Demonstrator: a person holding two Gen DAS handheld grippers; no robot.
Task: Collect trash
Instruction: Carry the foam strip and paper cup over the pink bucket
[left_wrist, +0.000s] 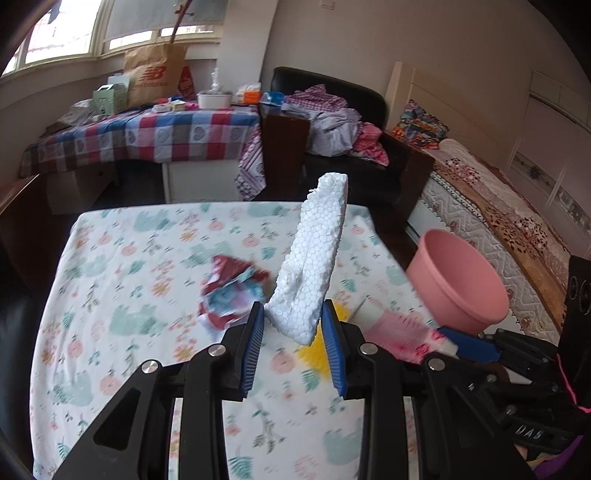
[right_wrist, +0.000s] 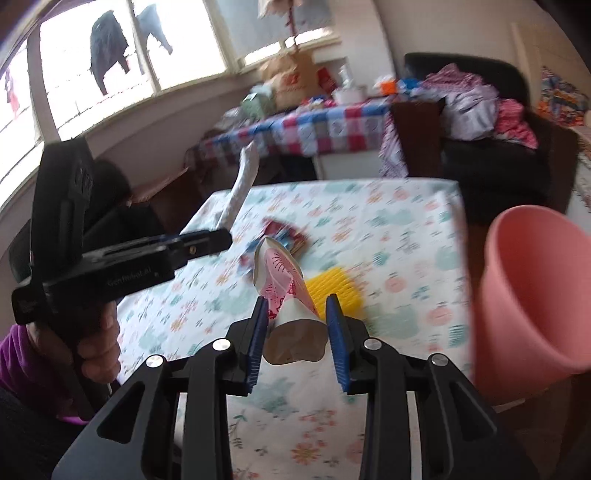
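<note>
Left wrist view
- The left gripper (left_wrist: 293, 325) is closed on a white foam slab (left_wrist: 314, 254); both blue pads press its lower end, and the slab stands tilted up and to the right above the table.
- The table (left_wrist: 110, 295) carries a floral cloth. A crumpled red, white and blue wrapper (left_wrist: 231, 291) lies on it, just left of the slab, blurred.
- A yellow ridged item (left_wrist: 314, 352) lies on the cloth below the slab, partly hidden by the fingers.
- A pink basin (left_wrist: 458, 277) is tilted off the table's right edge, its mouth facing up and left.
- The right gripper (left_wrist: 458, 345) enters at lower right with a pink patterned paper cup (left_wrist: 399, 328) in it; blur hides the contact.

Right wrist view
- The right gripper (right_wrist: 295, 325) holds the paper cup (right_wrist: 286, 291) between its blue pads; the left pad touches the cup, the right pad sits at its edge. The cup is squashed, its base toward the camera.
- The yellow ridged item (right_wrist: 336, 291) lies on the cloth just right of the cup; the wrapper (right_wrist: 284, 232) lies beyond it.
- The pink basin (right_wrist: 532, 295) fills the right side, beside the table (right_wrist: 406, 229) edge.
- A hand (right_wrist: 99, 339) with a purple sleeve (right_wrist: 14, 354) holds the left gripper (right_wrist: 225, 232) at left, with the foam slab (right_wrist: 242, 184) rising from its tip.
</note>
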